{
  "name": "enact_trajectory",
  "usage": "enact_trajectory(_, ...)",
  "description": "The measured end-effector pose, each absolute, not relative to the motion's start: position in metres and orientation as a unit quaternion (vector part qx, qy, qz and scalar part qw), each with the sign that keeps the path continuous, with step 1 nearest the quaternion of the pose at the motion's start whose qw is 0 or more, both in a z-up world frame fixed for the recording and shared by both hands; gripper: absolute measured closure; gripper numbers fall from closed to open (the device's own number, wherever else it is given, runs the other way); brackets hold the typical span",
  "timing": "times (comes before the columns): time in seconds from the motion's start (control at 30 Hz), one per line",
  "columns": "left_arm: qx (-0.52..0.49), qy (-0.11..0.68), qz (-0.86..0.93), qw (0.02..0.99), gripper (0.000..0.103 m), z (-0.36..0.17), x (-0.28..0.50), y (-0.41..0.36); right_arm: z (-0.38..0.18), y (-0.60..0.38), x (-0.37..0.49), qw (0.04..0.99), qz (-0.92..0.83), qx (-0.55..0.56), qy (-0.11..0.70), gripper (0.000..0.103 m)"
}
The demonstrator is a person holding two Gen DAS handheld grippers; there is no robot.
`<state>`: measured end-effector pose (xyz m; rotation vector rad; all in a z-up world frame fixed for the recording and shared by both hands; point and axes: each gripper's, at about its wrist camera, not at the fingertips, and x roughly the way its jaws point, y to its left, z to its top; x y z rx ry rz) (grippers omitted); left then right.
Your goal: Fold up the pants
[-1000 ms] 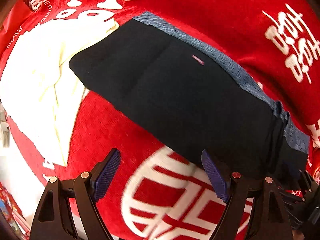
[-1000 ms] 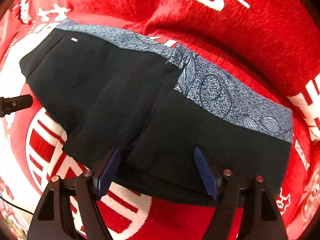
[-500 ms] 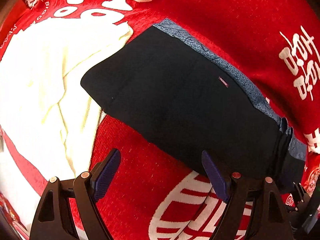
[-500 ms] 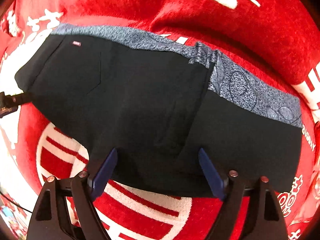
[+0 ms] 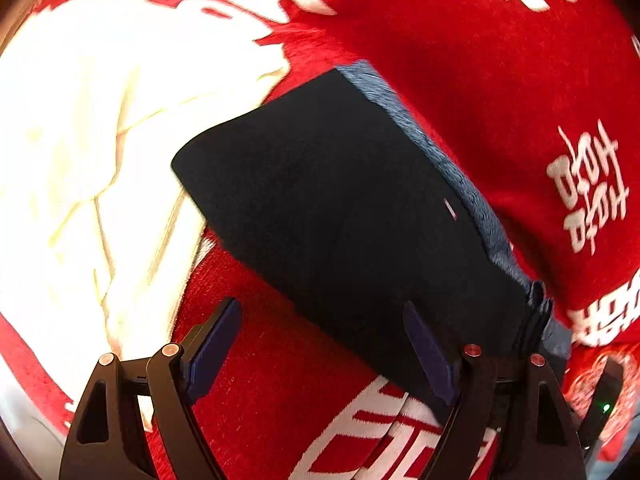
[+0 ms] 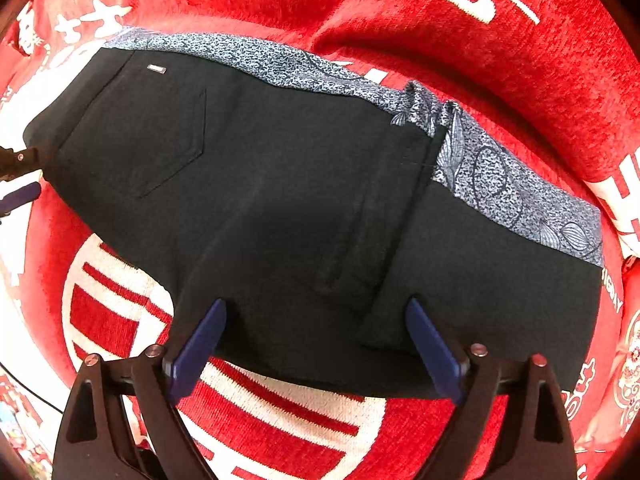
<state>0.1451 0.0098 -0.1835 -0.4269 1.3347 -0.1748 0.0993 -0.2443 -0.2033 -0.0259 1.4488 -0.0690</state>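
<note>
Black pants [image 6: 304, 208] with a grey patterned side band [image 6: 500, 184] lie folded in a flat stack on a red blanket [image 6: 480, 52]. A back pocket with a small metal tag [image 6: 157, 68] faces up at the left end. My right gripper [image 6: 316, 340] points straight down over the near edge of the stack; its jaws are opening and the pads press on nothing. In the left wrist view the same pants [image 5: 352, 216] fill the middle. My left gripper [image 5: 324, 344] stands open over the blanket beside the stack's near edge, with nothing held.
The red blanket [image 5: 480, 60] carries white printed characters and a large cream patch [image 5: 88, 168] left of the pants. The left gripper's fingertips [image 6: 20, 194] show at the left edge of the right wrist view. Coloured items lie past the blanket's lower left edge.
The left gripper has swung left, so the pants' left end now sits mid-frame. The right gripper's jaws widened and the raised fold of black cloth dropped flat onto the stack.
</note>
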Motion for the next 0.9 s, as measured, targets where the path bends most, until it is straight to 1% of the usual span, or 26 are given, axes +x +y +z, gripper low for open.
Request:
enact_trajectory(0.1, -0.228, 0.601, -0.09, 0.761, 0.02, -0.189, 0.144, 0.022, -0.202, -0.245, 0.099, 0.746, -0.031, -0.012, 0.665, 0.01)
enact_trajectory(0.3, -0.263, 0.589, -0.14, 0.751, 0.02, -0.186, 0.15, 0.022, -0.202, -0.243, 0.1, 0.745, -0.033, -0.012, 0.667, 0.009)
enact_trajectory(0.43, -0.265, 0.588, -0.151, 0.749, 0.02, -0.187, 0.152, 0.013, -0.205, -0.244, 0.102, 0.744, -0.035, -0.011, 0.667, 0.009)
enact_trajectory(0.47, -0.268, 0.583, -0.15, 0.752, 0.019, -0.188, 0.152, 0.013, -0.205, -0.244, 0.103, 0.743, -0.036, -0.01, 0.668, 0.009)
enact_trajectory(0.5, -0.275, 0.58, -0.155, 0.751, 0.012, -0.19, 0.153, 0.011, -0.205, -0.245, 0.103, 0.743, -0.036, -0.009, 0.668, 0.009)
enact_trajectory(0.53, -0.285, 0.576, -0.157, 0.75, 0.01, -0.189, 0.156, 0.01, -0.206, -0.245, 0.103, 0.743, -0.037, -0.007, 0.668, 0.009)
enact_trajectory(0.63, -0.302, 0.569, -0.157, 0.749, 0.009, -0.185, 0.159, 0.009, -0.207, -0.247, 0.103, 0.744, -0.037, -0.007, 0.667, 0.009)
enact_trajectory(0.7, -0.323, 0.551, -0.174, 0.75, 0.009, -0.178, 0.16, 0.008, -0.207, -0.247, 0.103, 0.745, -0.037, -0.005, 0.666, 0.009)
enact_trajectory(0.77, -0.321, 0.54, -0.183, 0.756, 0.009, -0.177, 0.163, 0.005, -0.207, -0.248, 0.102, 0.746, -0.038, -0.003, 0.665, 0.009)
enact_trajectory(0.87, -0.305, 0.568, -0.16, 0.748, 0.009, -0.197, 0.17, -0.003, -0.207, -0.248, 0.103, 0.745, -0.038, -0.003, 0.665, 0.009)
enact_trajectory(0.9, -0.307, 0.564, -0.155, 0.751, 0.009, -0.198, 0.17, -0.003, -0.207, -0.248, 0.103, 0.745, -0.037, -0.002, 0.666, 0.009)
